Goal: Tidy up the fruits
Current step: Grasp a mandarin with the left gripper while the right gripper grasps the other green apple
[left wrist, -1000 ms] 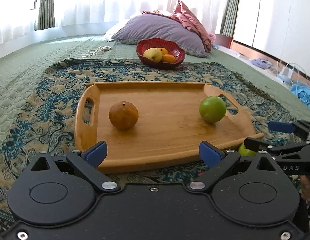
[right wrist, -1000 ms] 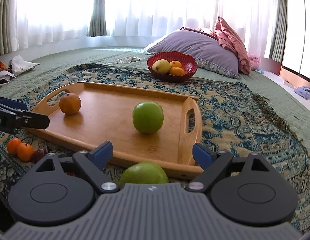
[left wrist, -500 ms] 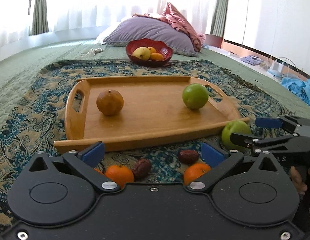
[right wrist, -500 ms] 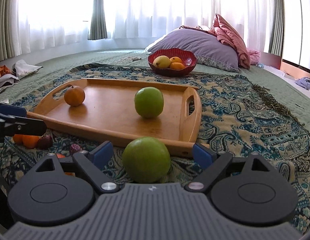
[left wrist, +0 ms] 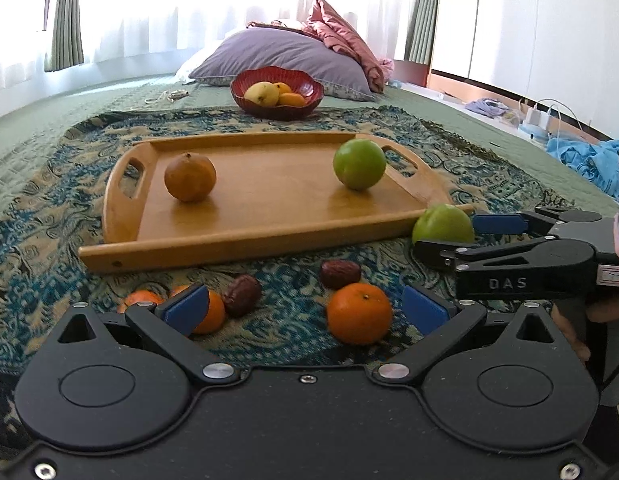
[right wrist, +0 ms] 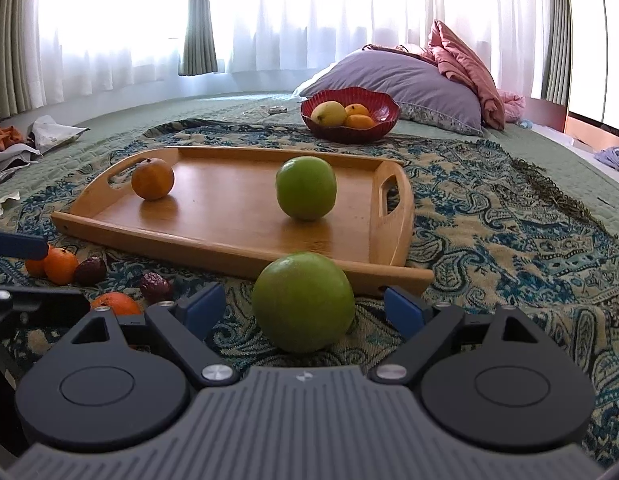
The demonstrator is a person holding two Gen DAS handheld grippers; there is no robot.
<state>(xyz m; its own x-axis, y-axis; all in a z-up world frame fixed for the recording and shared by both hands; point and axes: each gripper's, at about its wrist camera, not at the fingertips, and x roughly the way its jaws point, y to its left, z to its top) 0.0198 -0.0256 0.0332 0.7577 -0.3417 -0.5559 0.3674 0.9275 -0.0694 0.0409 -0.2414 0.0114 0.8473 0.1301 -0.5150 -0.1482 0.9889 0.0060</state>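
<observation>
Both my grippers gape: right gripper [right wrist: 305, 308] straddles the green apple [right wrist: 303, 300] beside the tray [right wrist: 213, 254]; left gripper [left wrist: 305, 306] brackets a tangerine [left wrist: 359, 313]. Closing off-center could roll either away.

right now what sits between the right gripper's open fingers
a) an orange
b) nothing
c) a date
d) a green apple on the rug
d: the right gripper is open around the green apple lying on the rug just in front of the tray, with gaps between its blue pads and the fruit.
</observation>
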